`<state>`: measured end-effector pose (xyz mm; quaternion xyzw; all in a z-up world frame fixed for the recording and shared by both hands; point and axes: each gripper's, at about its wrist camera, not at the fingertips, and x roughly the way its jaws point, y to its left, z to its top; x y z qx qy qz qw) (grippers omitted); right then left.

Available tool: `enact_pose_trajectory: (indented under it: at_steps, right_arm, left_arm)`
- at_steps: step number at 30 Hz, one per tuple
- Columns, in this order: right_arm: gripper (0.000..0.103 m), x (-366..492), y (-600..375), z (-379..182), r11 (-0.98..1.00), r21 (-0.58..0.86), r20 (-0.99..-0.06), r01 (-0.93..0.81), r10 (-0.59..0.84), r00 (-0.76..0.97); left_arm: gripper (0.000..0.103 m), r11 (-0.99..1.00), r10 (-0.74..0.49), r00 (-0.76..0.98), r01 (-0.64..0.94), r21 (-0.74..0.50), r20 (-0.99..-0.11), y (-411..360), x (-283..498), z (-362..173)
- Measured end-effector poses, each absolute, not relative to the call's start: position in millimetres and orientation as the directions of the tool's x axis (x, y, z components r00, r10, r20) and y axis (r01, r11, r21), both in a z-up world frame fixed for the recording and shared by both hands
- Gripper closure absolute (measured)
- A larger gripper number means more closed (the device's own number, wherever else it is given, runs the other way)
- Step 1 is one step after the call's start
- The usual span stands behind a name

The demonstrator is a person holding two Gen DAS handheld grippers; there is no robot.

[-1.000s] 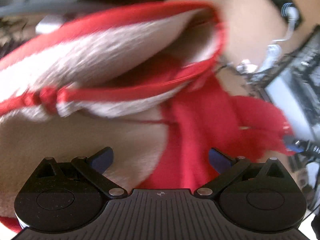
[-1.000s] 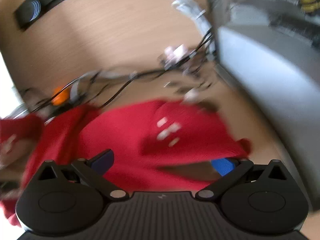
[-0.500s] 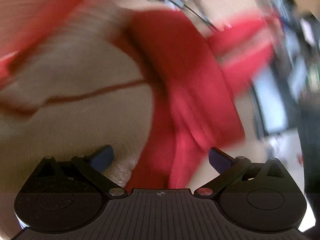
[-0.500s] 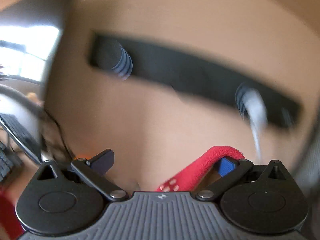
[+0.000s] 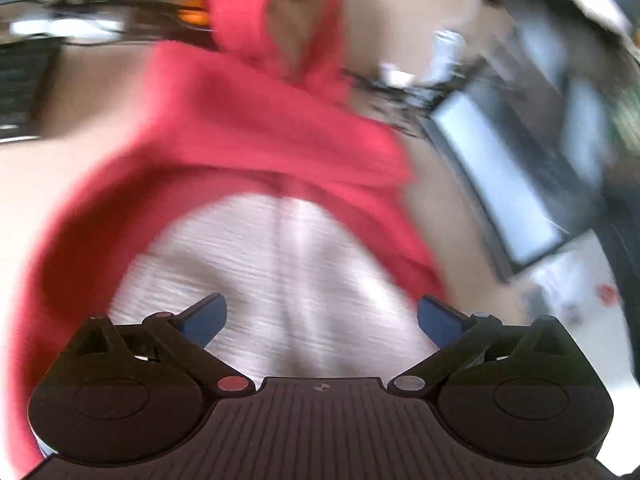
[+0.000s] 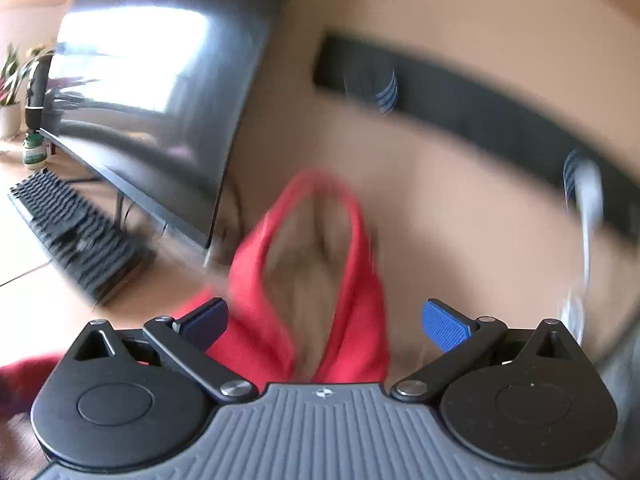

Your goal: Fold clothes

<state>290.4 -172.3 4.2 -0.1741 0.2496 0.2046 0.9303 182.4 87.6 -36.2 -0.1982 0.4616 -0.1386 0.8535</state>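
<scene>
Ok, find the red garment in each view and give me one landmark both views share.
Left wrist: the red garment fills the centre and left, its pale lining showing between the open fingers of the left gripper.
Right wrist: it hangs at lower centre, between the open fingers of the right gripper.
Shared landmark: the black keyboard, at the left edge in both.

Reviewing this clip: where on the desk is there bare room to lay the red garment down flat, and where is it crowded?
Bare desk shows in front of the keyboard, and a tan strip lies between the red garment and a flat pale panel. Crowded: cables beyond the garment, and under the monitor. Blur limits certainty.
</scene>
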Motion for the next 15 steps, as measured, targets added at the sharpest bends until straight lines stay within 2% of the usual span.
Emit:
enact_pose_trajectory:
  at_steps: [2, 8, 10, 15]
  right_arm:
    - [0.0, 260, -180, -26, 0.856, -0.208, -0.592, -0.473, 0.275, 0.758]
    - [0.0, 159, -181, -97, 0.779, -0.34, -0.709, -0.526, 0.155, 0.688]
    - [0.0, 137, -188, -111, 0.742, -0.442, -0.682, -0.504, 0.086, 0.726]
    - [0.0, 115, -213, -87, 0.821, -0.428, -0.643, -0.378, 0.018, 0.766]
  left_arm:
    - [0.0, 0.886, -0.408, 0.521, 0.027, -0.463, -0.75, 104, 185, -45]
    - [0.0, 0.884, -0.438, 0.503, 0.089, -0.459, -0.745, 106, 179, -54]
    - [0.0, 0.882, -0.443, 0.498, 0.094, -0.461, -0.746, 103, 174, -55]
    - [0.0, 0.872, -0.459, 0.483, 0.084, -0.483, -0.745, 98, 160, -55]
